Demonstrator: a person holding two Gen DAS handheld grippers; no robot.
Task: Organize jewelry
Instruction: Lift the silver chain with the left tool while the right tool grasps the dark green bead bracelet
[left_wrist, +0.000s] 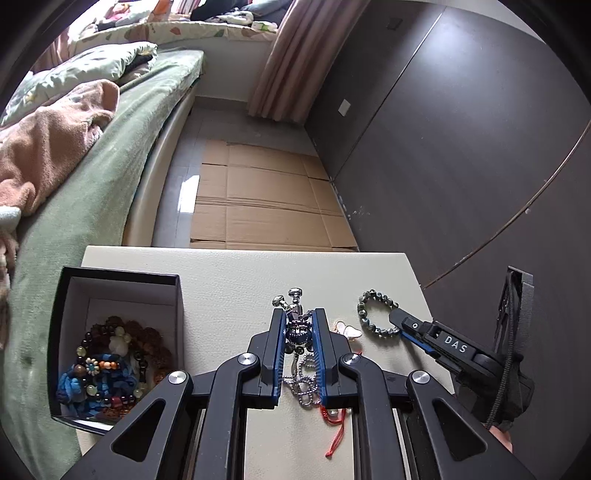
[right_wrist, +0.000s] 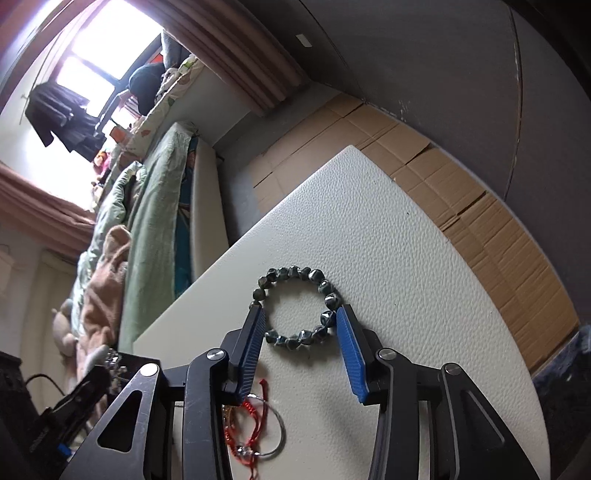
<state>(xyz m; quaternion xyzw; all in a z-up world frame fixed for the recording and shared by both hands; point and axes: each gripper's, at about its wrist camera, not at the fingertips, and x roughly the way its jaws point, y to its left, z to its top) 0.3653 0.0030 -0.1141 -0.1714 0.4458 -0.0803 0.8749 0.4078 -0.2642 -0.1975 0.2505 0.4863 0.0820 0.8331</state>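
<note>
In the left wrist view my left gripper (left_wrist: 298, 314) is shut on a silver charm chain (left_wrist: 297, 330) with a dark blue bead; its ball chain hangs down between the fingers above the white table (left_wrist: 229, 288). A green bead bracelet (right_wrist: 295, 306) lies flat on the table. My right gripper (right_wrist: 299, 314) straddles it, and both blue pads (right_wrist: 349, 347) touch beads on opposite sides. From the left wrist view the right gripper (left_wrist: 397, 319) sits at the green bead bracelet's (left_wrist: 369, 314) near right edge.
A black box (left_wrist: 62, 332) at the table's left holds several bead strings. A white butterfly piece (left_wrist: 347, 328), a red cord (right_wrist: 243, 435) and a thin silver bangle (right_wrist: 277, 439) lie near the front. Bed left, dark cabinet right, cardboard on the floor beyond.
</note>
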